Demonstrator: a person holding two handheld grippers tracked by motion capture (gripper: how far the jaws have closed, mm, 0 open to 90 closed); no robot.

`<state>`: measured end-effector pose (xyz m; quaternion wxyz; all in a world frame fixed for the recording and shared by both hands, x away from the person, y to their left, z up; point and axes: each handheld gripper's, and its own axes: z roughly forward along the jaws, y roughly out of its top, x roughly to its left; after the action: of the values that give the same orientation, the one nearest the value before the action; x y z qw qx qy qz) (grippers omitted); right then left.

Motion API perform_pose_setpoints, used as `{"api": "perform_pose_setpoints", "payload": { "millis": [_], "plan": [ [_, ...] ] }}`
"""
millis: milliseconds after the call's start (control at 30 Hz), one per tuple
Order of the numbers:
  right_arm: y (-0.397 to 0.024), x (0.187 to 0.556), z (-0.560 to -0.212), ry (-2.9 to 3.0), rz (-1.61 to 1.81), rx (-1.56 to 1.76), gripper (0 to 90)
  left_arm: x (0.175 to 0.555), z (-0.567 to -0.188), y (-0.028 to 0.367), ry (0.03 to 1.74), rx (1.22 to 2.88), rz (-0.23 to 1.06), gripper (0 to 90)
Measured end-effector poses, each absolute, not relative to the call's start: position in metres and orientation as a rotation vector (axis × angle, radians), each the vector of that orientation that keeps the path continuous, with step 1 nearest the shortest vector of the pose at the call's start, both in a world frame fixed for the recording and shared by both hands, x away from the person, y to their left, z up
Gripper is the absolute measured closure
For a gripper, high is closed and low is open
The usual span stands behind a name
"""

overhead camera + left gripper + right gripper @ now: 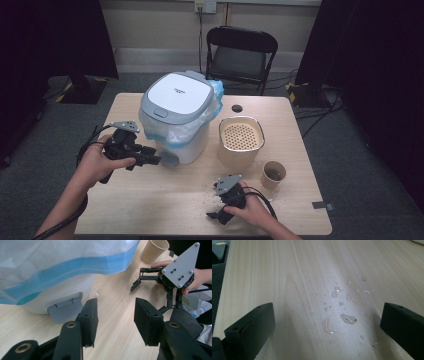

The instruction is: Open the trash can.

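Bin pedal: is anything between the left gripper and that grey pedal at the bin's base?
Nothing visible. The left gripper is open and empty, with only bare table between it and the pedal. The bag hangs above the pedal, not in front of it.

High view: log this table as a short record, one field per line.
bin: white bin with grey lid, shut, blue-edged bag hanging out under it
pedal: grey pedal at the bin's base, just ahead of the left claw
left claw: left claw open, nothing between its pads
right claw: right claw open wide over the table, holding nothing
basket: beige basket with a perforated bottom, right of the bin
cup: paper cup near the basket
spill: droplets on the wooden table
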<state>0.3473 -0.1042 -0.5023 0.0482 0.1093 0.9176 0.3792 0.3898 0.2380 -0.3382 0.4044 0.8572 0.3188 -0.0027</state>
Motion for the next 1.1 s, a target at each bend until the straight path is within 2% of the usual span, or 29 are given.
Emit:
{"api": "perform_pose_setpoints", "payload": {
  "millis": [267, 1100],
  "plan": [
    [-0.104, 0.347, -0.502, 2.797, 1.156, 0.334, 0.0, 0.393, -0.32, 0.239, 0.817, 2.166, -0.003, 59.3],
    [-0.104, 0.347, -0.502, 2.797, 1.156, 0.333, 0.0, 0.404, -0.288, 0.24, 0.845, 2.183, 0.021, 65.2]
  ]
}}
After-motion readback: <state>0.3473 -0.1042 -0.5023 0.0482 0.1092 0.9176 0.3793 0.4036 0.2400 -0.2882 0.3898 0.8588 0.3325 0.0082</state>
